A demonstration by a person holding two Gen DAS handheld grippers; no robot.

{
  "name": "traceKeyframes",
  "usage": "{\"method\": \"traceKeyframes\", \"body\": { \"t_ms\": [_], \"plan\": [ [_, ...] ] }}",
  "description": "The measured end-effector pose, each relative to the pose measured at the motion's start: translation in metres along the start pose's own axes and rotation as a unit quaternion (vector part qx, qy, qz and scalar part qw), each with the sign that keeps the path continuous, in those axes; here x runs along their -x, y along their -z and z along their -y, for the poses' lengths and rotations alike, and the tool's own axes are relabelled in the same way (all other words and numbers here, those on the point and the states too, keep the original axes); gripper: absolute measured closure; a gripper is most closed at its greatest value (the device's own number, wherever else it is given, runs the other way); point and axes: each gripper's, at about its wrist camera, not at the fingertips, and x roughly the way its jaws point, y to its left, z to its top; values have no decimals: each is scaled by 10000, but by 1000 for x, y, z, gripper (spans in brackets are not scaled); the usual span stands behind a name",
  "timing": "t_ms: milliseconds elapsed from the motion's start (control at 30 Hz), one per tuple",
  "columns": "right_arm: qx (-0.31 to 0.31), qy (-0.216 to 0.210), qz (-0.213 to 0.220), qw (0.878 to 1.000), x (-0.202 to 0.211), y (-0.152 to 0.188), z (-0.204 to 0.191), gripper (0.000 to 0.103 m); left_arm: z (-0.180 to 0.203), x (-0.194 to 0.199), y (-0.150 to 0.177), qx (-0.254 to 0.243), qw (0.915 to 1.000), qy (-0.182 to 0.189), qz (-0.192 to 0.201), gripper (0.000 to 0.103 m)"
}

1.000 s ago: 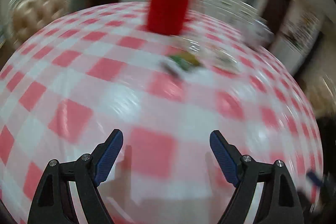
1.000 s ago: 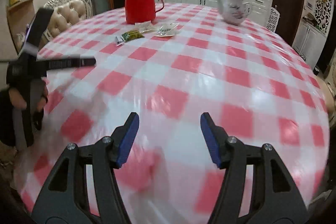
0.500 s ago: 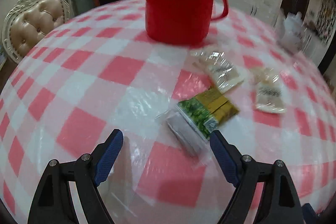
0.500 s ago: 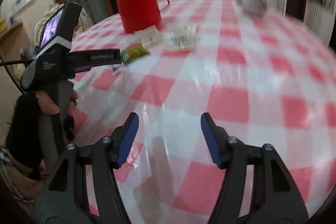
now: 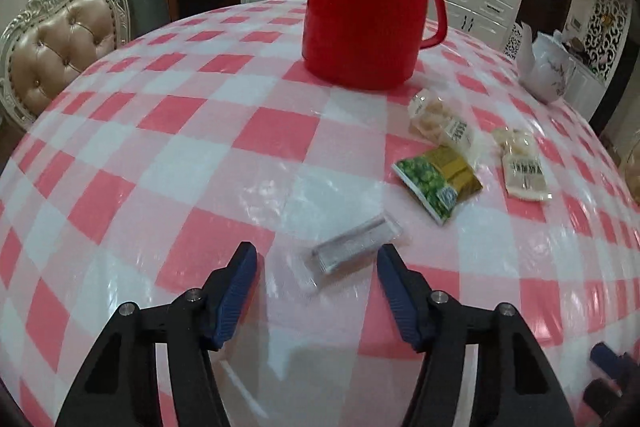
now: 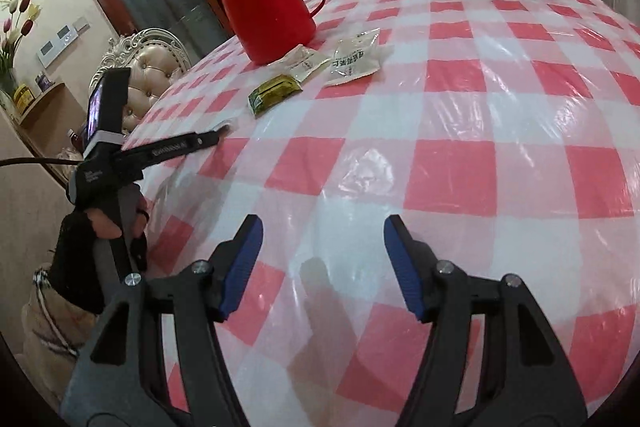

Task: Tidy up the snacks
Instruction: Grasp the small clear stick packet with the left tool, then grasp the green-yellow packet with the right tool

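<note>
The left hand-held gripper (image 5: 316, 267) hangs spread just above the desk (image 5: 160, 163), a clear-wrapped snack bar (image 5: 354, 247) lying slantwise between its fingertips, untouched. At two o'clock from it lie a green packet (image 5: 438, 179) and two pale pouches (image 5: 440, 121); a red flask (image 5: 360, 11) stands at twelve. To grip well, turn to square with the bar's narrow width, lower, then pinch gently. The right hand-held gripper (image 6: 322, 263) waits spread over bare cloth.
</note>
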Motion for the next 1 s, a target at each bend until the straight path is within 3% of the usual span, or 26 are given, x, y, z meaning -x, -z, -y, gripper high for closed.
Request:
{"method": "traceKeyframes", "body": {
  "t_ms": [233, 267, 300, 333, 467, 667, 867, 1000],
  "plan": [
    [-75, 89, -14, 9999, -2, 0, 3, 36, 20, -11, -7, -902, 9958, 136, 30, 42],
    [-81, 98, -17, 9999, -2, 0, 3, 36, 20, -10, -7, -941, 9951, 296, 21, 54],
    [-84, 99, -23, 9999, -2, 0, 4, 36, 22, -8, -6, -1087, 9934, 371, 48, 87],
    [-86, 103, -27, 9999, -3, 0, 4, 36, 23, -7, -5, -1191, 9920, 423, 20, 89],
    [-79, 95, -23, 9999, -2, 0, 4, 36, 19, 7, 10, -1184, 9920, 444, -28, 90],
    [136, 330, -179, 9992, -27, -16, -19, 36, -16, 60, 34, -671, 9962, 392, 386, 90],
    [577, 554, -301, 9963, -105, -59, -81, 36, -52, 72, 40, -5, 9956, 730, 584, 90],
    [797, 1067, -310, 9906, -154, -95, -104, 35, -67, 61, 38, 369, 9939, 937, 447, 89]
  ]
}}
